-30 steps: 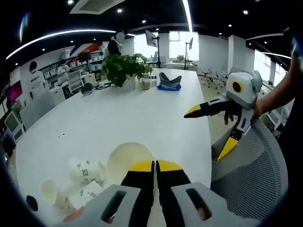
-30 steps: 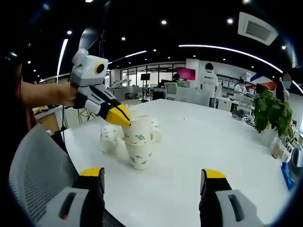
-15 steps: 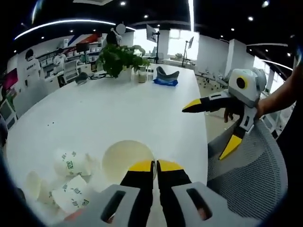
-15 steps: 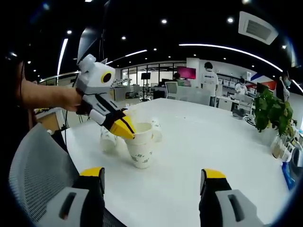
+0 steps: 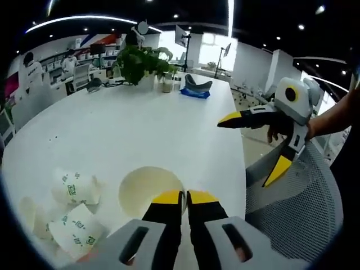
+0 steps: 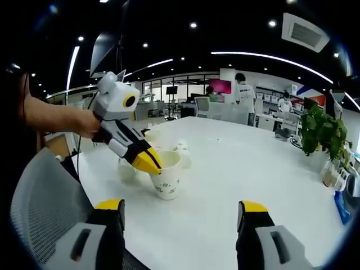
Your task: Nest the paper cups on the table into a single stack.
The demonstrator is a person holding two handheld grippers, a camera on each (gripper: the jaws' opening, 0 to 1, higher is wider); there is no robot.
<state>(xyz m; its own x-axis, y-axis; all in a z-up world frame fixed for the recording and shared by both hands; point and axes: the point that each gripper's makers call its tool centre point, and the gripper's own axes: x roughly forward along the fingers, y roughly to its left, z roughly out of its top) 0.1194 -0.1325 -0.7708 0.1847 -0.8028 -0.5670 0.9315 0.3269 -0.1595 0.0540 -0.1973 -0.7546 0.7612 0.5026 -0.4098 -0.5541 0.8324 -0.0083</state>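
Observation:
My left gripper (image 5: pixel 184 197) is shut on the near rim of a white paper cup (image 5: pixel 149 191) with green print, which shows here as an open mouth. In the right gripper view the left gripper (image 6: pixel 149 163) pinches that cup's rim, and the cup sits nested deep in another upright cup (image 6: pixel 166 181) on the white table (image 6: pixel 242 169). Loose cups lie beside it (image 5: pixel 76 187), (image 5: pixel 73 230), and behind it (image 6: pixel 126 169), (image 6: pixel 181 149). My right gripper (image 6: pixel 181 207) is open and holds nothing. From the left gripper view it (image 5: pixel 252 145) hovers at the table's right edge.
A potted plant (image 5: pixel 140 63) and a blue and grey item (image 5: pixel 196 90) stand at the table's far end. A grey mesh chair (image 5: pixel 298 208) is by the table's edge under the right gripper. People and desks fill the office behind.
The left gripper has lowered its cup down into the upright cup, so the pair now stands shorter. The right gripper has stayed open and nearly still.

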